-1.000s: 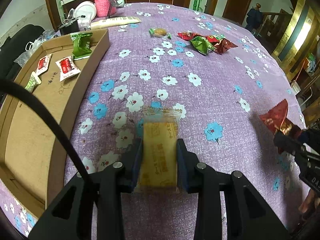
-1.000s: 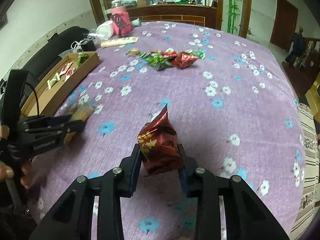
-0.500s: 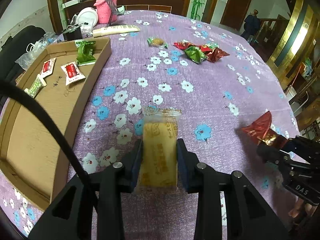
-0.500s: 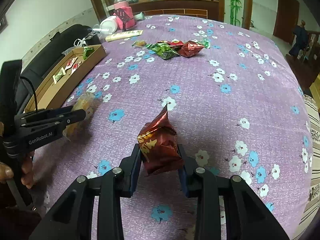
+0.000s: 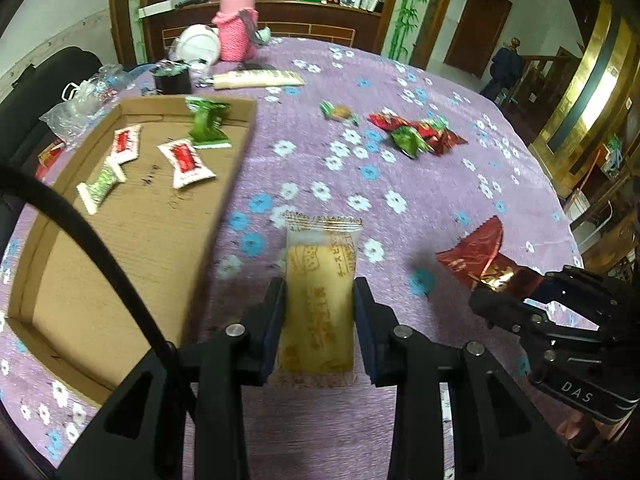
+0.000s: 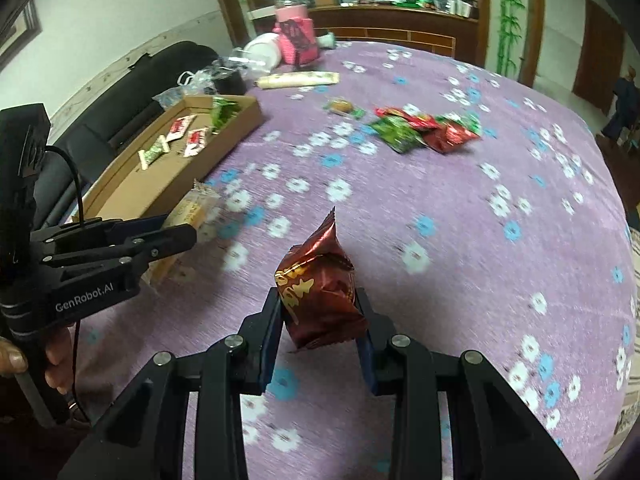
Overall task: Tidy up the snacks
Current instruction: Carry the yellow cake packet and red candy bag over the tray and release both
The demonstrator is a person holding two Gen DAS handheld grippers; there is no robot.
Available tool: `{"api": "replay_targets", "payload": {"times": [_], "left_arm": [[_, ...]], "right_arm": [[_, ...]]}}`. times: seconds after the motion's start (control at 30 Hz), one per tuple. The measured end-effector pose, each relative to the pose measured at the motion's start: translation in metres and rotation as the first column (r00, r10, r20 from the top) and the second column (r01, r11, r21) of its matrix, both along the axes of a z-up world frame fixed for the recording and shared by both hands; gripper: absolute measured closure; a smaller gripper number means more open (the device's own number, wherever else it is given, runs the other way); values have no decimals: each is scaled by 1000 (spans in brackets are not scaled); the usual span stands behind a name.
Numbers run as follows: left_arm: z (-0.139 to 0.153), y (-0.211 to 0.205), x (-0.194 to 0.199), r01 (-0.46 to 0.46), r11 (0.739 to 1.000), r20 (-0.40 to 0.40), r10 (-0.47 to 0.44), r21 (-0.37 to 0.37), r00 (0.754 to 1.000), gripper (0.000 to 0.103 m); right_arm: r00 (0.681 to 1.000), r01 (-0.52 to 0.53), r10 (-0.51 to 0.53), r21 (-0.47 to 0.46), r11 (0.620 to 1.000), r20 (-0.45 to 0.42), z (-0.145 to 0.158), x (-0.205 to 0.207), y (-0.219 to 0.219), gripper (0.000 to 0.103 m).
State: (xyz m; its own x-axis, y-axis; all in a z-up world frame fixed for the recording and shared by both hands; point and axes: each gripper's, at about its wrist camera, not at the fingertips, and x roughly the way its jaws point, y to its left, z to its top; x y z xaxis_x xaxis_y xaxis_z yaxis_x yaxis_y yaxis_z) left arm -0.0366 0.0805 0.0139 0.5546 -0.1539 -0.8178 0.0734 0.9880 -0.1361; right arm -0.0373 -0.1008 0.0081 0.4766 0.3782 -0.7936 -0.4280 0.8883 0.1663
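Observation:
My left gripper (image 5: 320, 308) is shut on a yellow wafer packet (image 5: 320, 280) and holds it above the purple flowered tablecloth, just right of the cardboard tray (image 5: 120, 264). My right gripper (image 6: 320, 312) is shut on a dark red foil snack (image 6: 320, 292); that snack also shows in the left wrist view (image 5: 476, 256). The tray (image 6: 124, 188) holds several small red-white and green packets (image 5: 184, 160). A pile of red and green snacks (image 5: 416, 136) and one clear-wrapped snack (image 5: 340, 113) lie further out on the table.
At the table's far end stand a pink knitted jar (image 5: 236, 32), a white lid (image 5: 200, 42), a black cup (image 5: 173, 80) and a long cream packet (image 5: 256, 78). A black sofa (image 6: 120, 100) sits beyond the tray's left side.
Both grippers have lifted and drawn back with their snacks still held. The two grippers now stand closer together, and the tray and the far pile show more fully.

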Motion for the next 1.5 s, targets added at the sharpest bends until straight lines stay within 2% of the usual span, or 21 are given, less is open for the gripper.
{"api": "replay_targets", "payload": {"times": [0.27,0.47,0.6,0.77,0.93,1.23,1.33,1.43,1.5], "left_arm": [[21,54,10,-95,994,24,96,-49,995,67],[32,109,25,-227,974,65,228,-27,971,67],[23,147,40,-310,951,46,309,6,950,67],[3,176,62,-367,929,-8,368,51,930,67],[-11,191,72,-398,915,-39,401,73,915,67],[-21,193,84,-388,914,-99,400,120,911,65],[-20,189,84,-384,910,-94,400,156,912,59],[-17,184,80,-375,911,-79,392,171,917,54],[-14,181,78,-377,908,-64,394,183,917,44]], "right_arm": [[995,-97,95,33,995,32,19,17,60,70],[981,-183,178,62,981,71,34,33,118,70],[974,-220,215,71,973,64,33,47,153,70],[972,-234,233,89,968,14,18,71,190,70],[972,-230,232,68,971,-26,1,88,215,70],[971,-238,237,-20,971,-36,-8,96,235,68],[971,-237,236,-24,971,-31,-6,95,234,67],[971,-237,236,-22,971,-33,-4,94,232,61],[972,-236,235,-26,972,-33,-3,92,230,60]]}}
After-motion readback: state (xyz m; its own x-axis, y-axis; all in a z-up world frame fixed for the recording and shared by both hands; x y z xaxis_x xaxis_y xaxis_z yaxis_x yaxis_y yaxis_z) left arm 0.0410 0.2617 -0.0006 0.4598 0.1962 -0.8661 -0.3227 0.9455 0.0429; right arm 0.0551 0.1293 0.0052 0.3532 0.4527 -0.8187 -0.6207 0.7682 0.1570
